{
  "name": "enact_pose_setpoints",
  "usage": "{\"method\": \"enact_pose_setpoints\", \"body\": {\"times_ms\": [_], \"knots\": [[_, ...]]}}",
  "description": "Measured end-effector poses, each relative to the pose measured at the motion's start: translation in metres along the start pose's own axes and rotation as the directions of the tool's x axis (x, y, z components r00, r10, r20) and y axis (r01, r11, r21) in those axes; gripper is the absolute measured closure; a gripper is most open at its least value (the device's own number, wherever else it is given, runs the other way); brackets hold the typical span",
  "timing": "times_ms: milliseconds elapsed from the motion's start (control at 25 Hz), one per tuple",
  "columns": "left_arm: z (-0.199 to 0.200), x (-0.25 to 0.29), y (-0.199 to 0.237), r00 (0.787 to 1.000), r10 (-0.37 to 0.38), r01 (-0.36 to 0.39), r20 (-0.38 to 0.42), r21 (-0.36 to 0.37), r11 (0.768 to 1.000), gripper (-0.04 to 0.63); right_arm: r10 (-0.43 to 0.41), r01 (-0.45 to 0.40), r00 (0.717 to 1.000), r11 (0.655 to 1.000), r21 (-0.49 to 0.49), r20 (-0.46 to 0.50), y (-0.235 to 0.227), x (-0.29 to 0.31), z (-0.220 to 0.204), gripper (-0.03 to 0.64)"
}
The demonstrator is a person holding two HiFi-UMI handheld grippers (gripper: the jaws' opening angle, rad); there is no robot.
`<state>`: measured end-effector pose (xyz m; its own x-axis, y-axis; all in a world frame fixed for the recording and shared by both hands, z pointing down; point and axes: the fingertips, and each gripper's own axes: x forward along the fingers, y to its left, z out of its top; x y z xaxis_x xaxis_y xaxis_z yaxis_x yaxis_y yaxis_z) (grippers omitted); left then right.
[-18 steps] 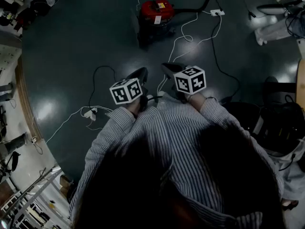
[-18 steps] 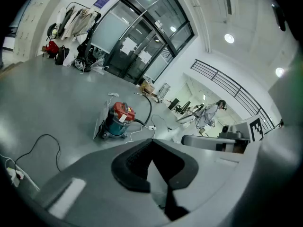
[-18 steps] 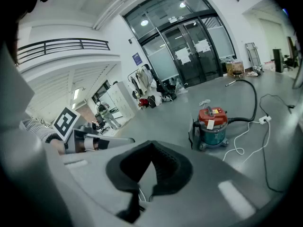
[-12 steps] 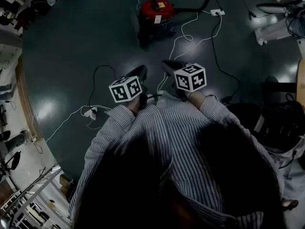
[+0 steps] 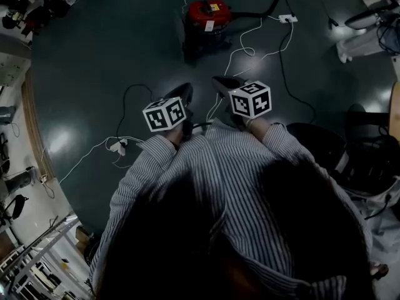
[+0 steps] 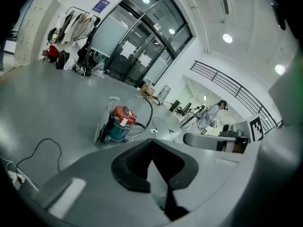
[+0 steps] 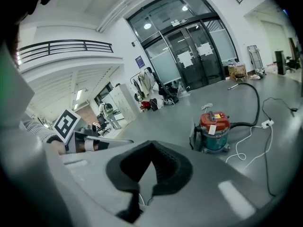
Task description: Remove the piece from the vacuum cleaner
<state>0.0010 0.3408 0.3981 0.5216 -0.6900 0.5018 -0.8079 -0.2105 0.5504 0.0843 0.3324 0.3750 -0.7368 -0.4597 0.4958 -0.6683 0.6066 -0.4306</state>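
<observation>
The vacuum cleaner (image 5: 207, 14) is a canister with a red top and a teal body, standing on the dark floor well ahead of me. It shows in the left gripper view (image 6: 120, 123) and the right gripper view (image 7: 214, 131) too. A black hose (image 7: 251, 98) runs off its right side, and a flat grey panel (image 6: 101, 126) leans at its left side. My left gripper (image 5: 185, 95) and right gripper (image 5: 220, 84) are held side by side in front of my chest, both far short of the vacuum. Each has its jaws together with nothing between them.
White cables (image 5: 247, 49) and a black cable (image 5: 128, 99) snake over the floor between me and the vacuum. One power strip (image 5: 117, 147) lies at the left, another (image 5: 286, 17) beside the vacuum. Black chairs (image 5: 369, 161) stand at the right. Glass doors (image 7: 199, 56) are behind.
The head view has drifted a little, so the vacuum sits slightly lower in the picture. Both grippers stay side by side, with their jaws the same.
</observation>
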Motion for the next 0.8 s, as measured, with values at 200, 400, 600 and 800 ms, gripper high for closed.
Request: {"method": "enact_pose_setpoints", "body": {"times_ms": [200,400,600,800], "knots": [[-0.001,0.009,0.001,1.000,0.011,-0.011,0.002,-0.012,1.000,0.591,0.005,-0.005,1.000,1.000,0.022,0.031,-0.010,-0.001,0.005,0.615],[0.006,0.022,0.000,0.999,0.020,-0.019,0.029,-0.031,0.999,0.591,-0.057,0.056,0.998,0.998,0.036,0.023,-0.038,-0.002,0.006,0.615],[-0.005,0.034,-0.006,0.999,0.034,-0.034,0.017,-0.002,0.999,0.591,-0.068,0.070,0.997,0.995,0.073,-0.031,-0.056,0.001,-0.012,0.615],[-0.003,0.049,0.015,0.996,0.083,-0.083,-0.013,-0.020,0.996,0.591,-0.067,0.076,0.995,0.990,0.119,-0.075,-0.078,0.013,-0.020,0.615]]}}
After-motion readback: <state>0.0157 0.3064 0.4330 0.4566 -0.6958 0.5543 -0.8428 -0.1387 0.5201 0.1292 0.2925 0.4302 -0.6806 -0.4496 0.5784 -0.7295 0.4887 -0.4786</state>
